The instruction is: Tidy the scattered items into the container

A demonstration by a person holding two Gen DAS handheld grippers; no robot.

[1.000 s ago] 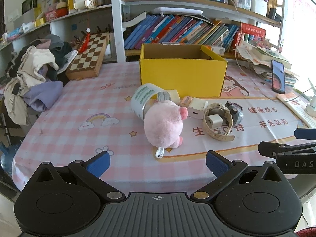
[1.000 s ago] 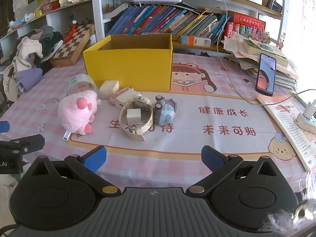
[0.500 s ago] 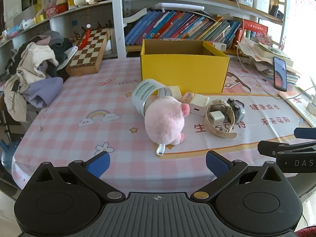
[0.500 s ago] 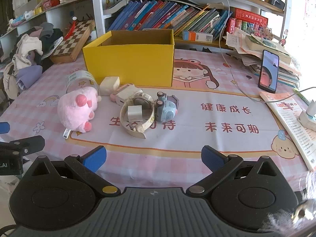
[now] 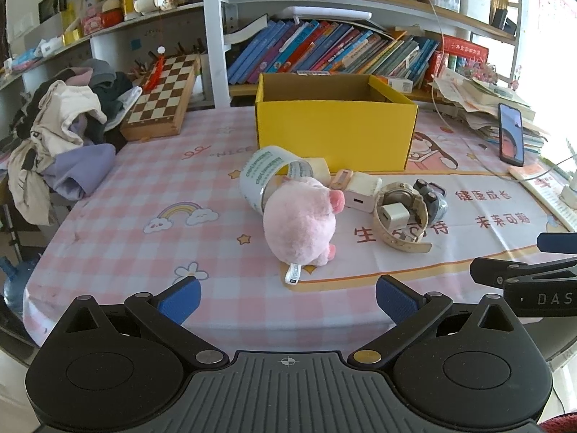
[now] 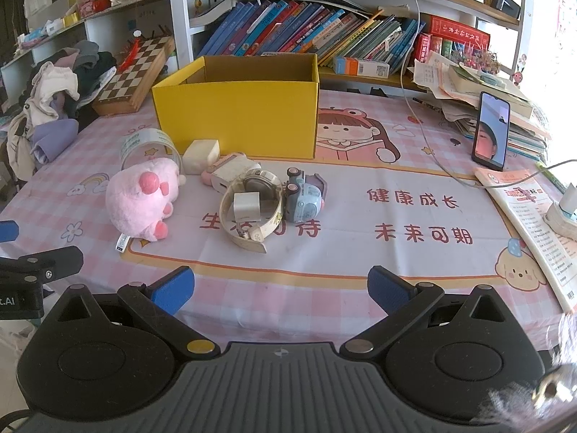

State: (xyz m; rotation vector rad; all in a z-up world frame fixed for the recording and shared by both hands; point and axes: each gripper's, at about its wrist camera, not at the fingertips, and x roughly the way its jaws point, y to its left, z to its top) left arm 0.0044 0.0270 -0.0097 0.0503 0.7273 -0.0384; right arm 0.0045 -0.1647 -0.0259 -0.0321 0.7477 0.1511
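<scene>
Scattered items were all found outside the yellow box (image 5: 333,137), none yet tidied so far as the box's visible part showed; its floor could not be seen.

Left wrist view: the left gripper (image 5: 286,297) was held low at the near table edge, jaws spread wide, nothing between them. Straight ahead of the jaws the pink plush pig (image 5: 301,222) was recorded, lying on its side. Beyond it, toward the box, a tape roll (image 5: 268,173) was noted touching the pig. Ahead and right of the jaws lay a white charger (image 5: 362,193), a beige watch (image 5: 400,220) looped around a small white cube, and a toy car (image 5: 431,198) just beside the watch. The box stood farthest ahead, open-topped. The whole job was judged still to be done.

Right wrist view: the right gripper (image 6: 279,287) was likewise held wide and empty. The watch and toy car were seen just ahead of the jaws, the pig ahead and left, the box beyond.

Surface: a pink checked tablecloth (image 6: 414,166) with printed cartoon figures and red characters. To the right of the jaws a propped phone (image 6: 491,131) and a booklet were logged; to the left, a clothes heap (image 6: 54,104) and a chessboard (image 6: 133,72). A crowded bookshelf (image 6: 306,32) was noted behind.
</scene>
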